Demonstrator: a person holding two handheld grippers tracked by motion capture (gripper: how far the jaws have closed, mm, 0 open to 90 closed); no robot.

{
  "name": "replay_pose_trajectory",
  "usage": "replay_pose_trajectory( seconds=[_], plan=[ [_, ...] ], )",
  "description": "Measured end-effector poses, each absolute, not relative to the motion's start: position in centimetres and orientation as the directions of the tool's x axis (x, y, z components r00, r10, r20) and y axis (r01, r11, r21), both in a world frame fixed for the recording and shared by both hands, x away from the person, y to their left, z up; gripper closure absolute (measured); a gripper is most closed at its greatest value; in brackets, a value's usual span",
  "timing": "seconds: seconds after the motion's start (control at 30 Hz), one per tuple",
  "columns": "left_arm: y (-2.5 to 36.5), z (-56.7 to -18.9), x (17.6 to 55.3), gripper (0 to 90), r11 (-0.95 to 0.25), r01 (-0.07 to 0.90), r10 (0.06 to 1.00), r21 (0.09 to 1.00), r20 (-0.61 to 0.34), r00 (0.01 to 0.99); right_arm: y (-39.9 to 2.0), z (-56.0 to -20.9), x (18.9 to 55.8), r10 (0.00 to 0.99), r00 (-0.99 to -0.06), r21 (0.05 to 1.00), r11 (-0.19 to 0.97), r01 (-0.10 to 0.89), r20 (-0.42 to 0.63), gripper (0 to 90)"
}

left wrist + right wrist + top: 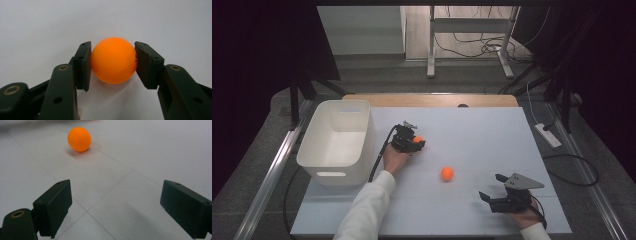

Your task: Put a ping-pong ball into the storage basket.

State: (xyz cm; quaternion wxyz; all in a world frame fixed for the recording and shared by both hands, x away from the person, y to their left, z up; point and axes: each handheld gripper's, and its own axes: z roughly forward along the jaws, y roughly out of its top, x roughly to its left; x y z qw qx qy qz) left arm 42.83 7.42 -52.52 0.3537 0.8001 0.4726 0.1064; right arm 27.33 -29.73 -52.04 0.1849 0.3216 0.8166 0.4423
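1. The jaws of our left gripper point(113, 65) are clamped on an orange ball point(113, 60); both pads touch its sides, and it seems to rest on the white table point(50, 22).
2. The jaws of our right gripper point(115, 207) stand wide apart with nothing between them.
3. In the high view, the held ball point(417, 139) is near the table's middle, and the white bin point(337, 142) lies at about nine o'clock from it.
4. A second ball point(447, 173) sits free at about four o'clock from the held one, and at ten o'clock from the right gripper point(492, 187).
5. We judge the risk like this: the ball is smooth and round, so a tilted or fast lift may let it slip out and roll away.
6. The free ball may also roll if the right gripper bumps it before closing.
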Motion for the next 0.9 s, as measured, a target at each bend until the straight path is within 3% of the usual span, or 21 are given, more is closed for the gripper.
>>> replay_pose_trajectory(
  seconds=[0.9],
  plan=[
    [7.8,-50.7,41.3,50.7,-0.286,0.634,0.81,0.719,-0.172,0.56,-29.8,-52.0,27.3,0.692,-0.721,0.84,0.405,0.361,-0.024,10.3]
  ],
)
